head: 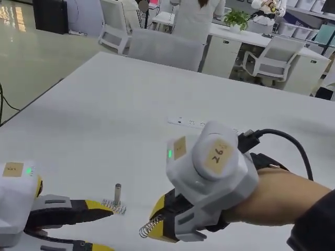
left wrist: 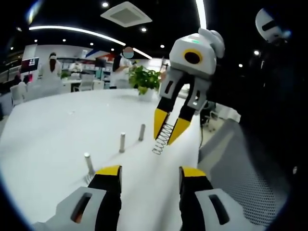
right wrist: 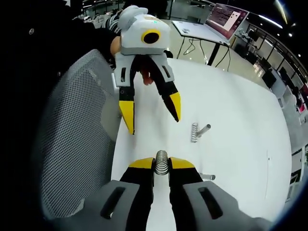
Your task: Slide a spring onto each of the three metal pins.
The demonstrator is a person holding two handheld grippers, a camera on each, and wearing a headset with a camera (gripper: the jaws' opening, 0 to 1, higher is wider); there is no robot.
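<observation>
Currently a spring (right wrist: 161, 162) is clamped in the right gripper (right wrist: 161, 166), just right of the nearest pin (head: 118, 192). The left gripper (left wrist: 150, 173) is held spread and empty just left of that pin. A second spring (head: 115, 206) lies flat at its foot.

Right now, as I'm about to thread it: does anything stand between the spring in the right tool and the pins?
Nothing visible does: bare table lies between the right tool's spring and the nearest pin.

Right tool (head: 157, 224) pinches a spring (head: 147, 227) — upright pin (head: 118, 192) nearby.
</observation>
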